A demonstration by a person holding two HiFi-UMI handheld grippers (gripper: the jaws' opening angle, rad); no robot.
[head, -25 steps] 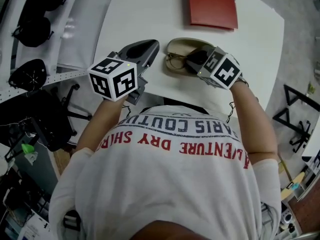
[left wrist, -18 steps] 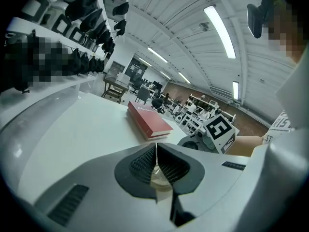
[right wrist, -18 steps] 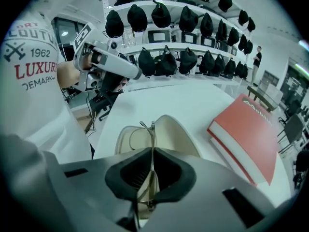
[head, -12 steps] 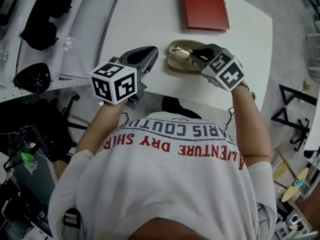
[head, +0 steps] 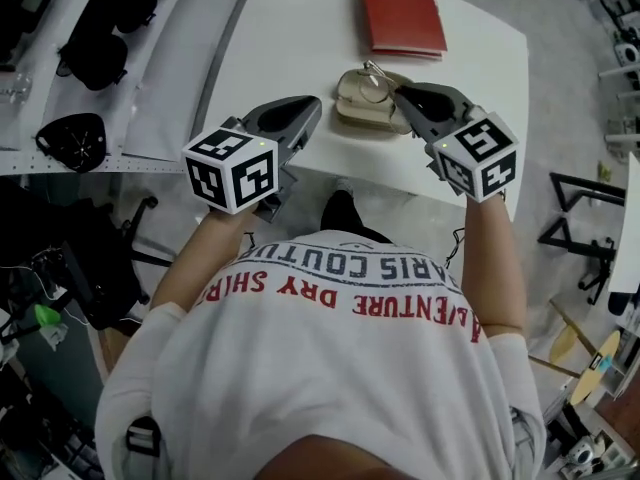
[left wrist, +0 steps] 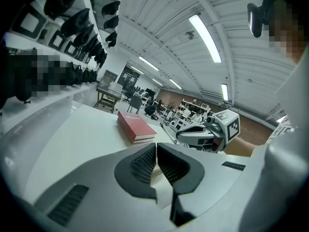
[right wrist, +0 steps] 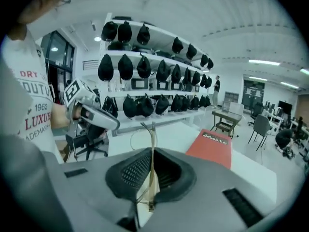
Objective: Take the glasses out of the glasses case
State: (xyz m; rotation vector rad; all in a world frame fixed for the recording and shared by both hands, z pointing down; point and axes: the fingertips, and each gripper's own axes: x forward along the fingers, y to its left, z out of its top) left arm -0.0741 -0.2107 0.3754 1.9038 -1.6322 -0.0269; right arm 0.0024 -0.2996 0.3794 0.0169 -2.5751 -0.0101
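The right claw (right wrist: 151,170) is gripping the glasses (right wrist: 152,135); the left claw (left wrist: 156,164) is clenching nothing. Beyond the right claw, a red booklet (right wrist: 212,146) is seemingly showing "Mobilier".

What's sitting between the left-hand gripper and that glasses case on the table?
Nothing. In the head view, only a strip of bare white table shows between the left gripper and the glasses case.

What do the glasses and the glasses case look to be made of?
The glasses: a thin wire frame with a pale gold gleam, likely metal, and see-through lenses. The glasses case: a beige, matte, smoothly rounded shell, perhaps leatherette or plastic; the look leaves it open.
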